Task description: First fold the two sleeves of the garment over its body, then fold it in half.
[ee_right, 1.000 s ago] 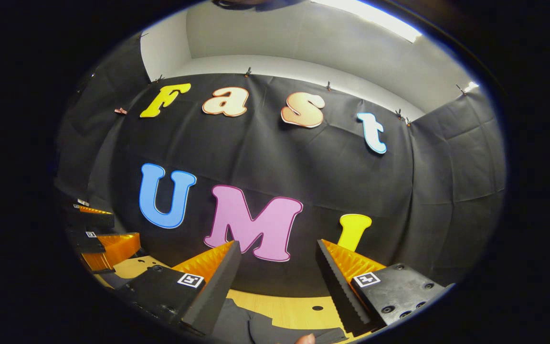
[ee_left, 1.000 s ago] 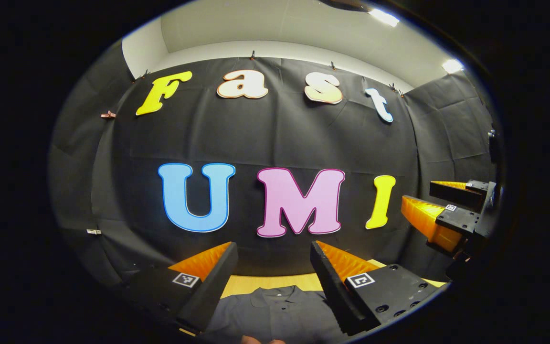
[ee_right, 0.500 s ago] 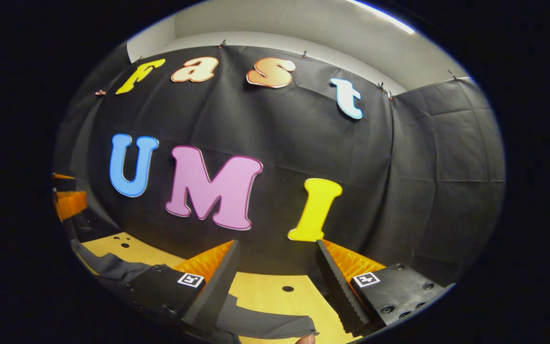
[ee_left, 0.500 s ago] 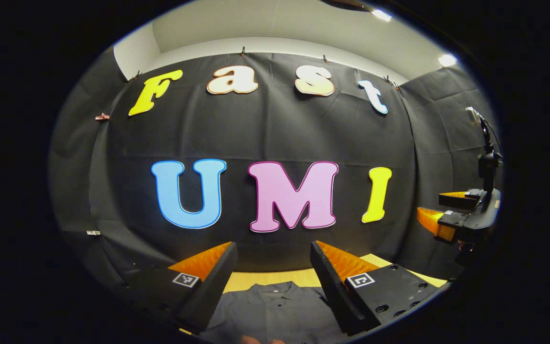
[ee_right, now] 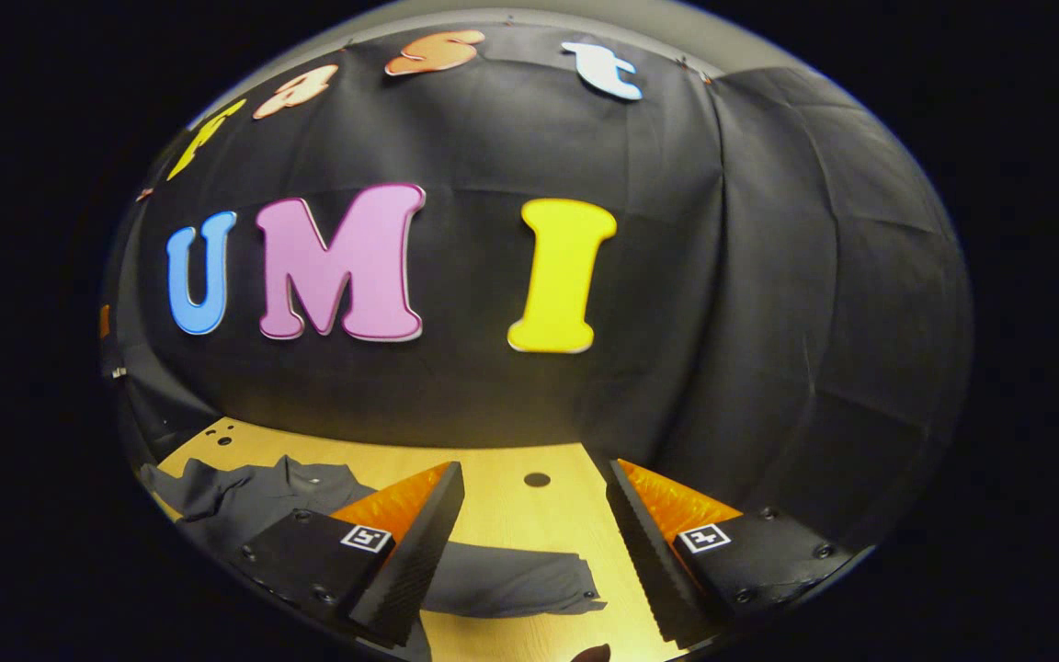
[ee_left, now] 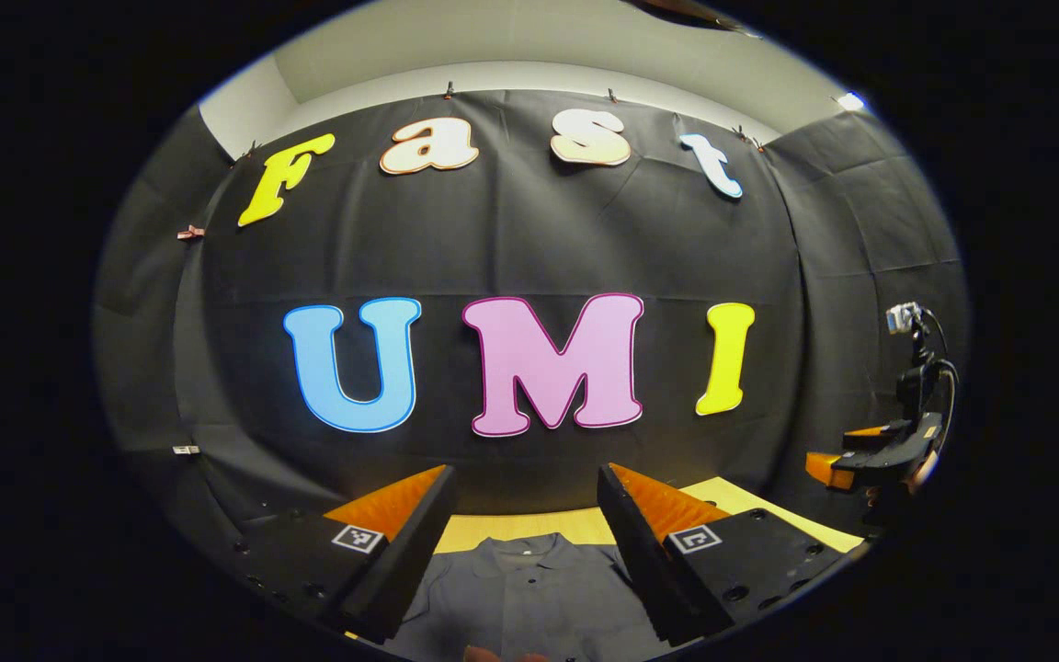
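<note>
A dark grey collared shirt (ee_left: 525, 593) lies flat on the wooden table (ee_left: 529, 527), its collar toward the booth wall. My left gripper (ee_left: 525, 492) hangs open above the shirt's upper body, with nothing between its fingers. At the right edge of the left gripper view, the right gripper (ee_left: 847, 450) is held out over the table. In the right gripper view the shirt (ee_right: 254, 492) spreads to the left and one sleeve (ee_right: 516, 584) reaches out between the fingers. My right gripper (ee_right: 534, 487) stands open above that sleeve, apart from it.
The light wooden table (ee_right: 529, 515) has small round holes, one (ee_right: 537, 479) ahead of the right gripper and two at the far left. Black cloth walls close the booth behind and to the right. A small camera on a stand (ee_left: 906, 322) sits at the right.
The right gripper has tilted down and swung right, bringing the table and the sleeve into its view. It has moved farther from the left gripper. The left gripper barely moved.
</note>
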Demonstrator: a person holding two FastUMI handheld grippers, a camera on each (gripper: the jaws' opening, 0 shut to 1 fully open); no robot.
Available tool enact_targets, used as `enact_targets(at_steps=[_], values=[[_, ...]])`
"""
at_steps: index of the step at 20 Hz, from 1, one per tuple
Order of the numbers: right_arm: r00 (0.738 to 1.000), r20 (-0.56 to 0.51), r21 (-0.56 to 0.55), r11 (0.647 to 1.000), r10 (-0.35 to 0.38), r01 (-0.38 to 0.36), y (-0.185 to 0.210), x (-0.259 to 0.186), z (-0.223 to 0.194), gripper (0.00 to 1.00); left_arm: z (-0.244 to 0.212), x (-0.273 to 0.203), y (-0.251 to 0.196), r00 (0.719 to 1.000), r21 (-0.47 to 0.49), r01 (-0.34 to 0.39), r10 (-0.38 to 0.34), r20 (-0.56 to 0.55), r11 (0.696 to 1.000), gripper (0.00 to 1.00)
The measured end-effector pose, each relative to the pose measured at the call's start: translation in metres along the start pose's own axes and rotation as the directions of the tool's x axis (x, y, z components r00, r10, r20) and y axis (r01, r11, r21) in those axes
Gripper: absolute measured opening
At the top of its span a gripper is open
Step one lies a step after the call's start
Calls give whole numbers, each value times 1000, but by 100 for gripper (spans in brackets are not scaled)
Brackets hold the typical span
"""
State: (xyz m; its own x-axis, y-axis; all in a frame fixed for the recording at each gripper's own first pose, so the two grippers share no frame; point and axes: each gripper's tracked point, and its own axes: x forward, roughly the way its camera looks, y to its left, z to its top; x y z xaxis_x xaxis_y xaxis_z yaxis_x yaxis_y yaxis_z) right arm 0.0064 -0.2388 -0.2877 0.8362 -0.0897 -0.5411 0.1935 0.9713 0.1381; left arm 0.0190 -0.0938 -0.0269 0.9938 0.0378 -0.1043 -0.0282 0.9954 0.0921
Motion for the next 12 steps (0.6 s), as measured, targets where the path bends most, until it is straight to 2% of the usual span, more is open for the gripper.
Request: enact_targets(at_steps=[6, 12], values=[[986, -167, -17, 1000, 20, -23, -29, 52, -89, 97, -19, 3, -11, 992, -20, -89, 87, -89, 996, 97], [938, -342, -8, 999, 48, -54, -41, 81, -177, 97, -18, 5, -17, 986, 39, -124, 128, -109, 992, 97]])
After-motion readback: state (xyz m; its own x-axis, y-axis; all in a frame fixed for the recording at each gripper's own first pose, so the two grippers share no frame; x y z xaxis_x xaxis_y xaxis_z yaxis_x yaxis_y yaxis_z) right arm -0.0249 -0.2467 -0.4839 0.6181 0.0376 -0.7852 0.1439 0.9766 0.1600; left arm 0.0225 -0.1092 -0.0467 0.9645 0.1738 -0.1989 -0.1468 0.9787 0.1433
